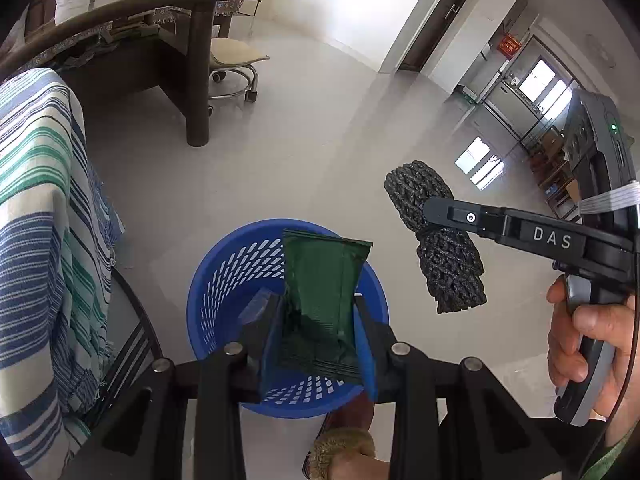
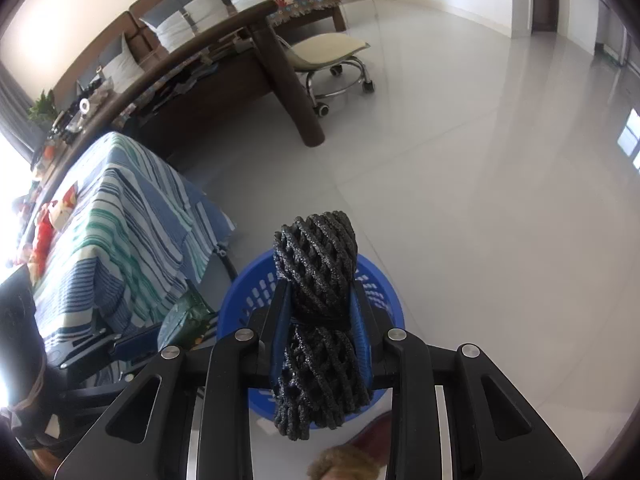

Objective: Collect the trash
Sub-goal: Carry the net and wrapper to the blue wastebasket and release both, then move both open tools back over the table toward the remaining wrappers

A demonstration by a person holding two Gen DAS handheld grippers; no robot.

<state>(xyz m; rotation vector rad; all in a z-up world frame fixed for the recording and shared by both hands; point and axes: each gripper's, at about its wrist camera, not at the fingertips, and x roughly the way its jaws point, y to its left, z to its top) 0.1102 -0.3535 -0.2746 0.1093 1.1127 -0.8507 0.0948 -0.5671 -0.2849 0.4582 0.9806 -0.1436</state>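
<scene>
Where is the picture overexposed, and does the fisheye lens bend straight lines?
Left wrist view: the doorway at the top is blown out white, and the desk edge curves strongly. Right wrist view: the window at the far left is washed out, and the floor reflects light.

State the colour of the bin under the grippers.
Blue, with slotted walls; the bin shows best in the left wrist view.

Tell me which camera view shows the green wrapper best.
The left wrist view: the green wrapper fills the centre, clamped in the left hand-held gripper above the blue basket. The right wrist view shows only a small part, low at left.
</scene>
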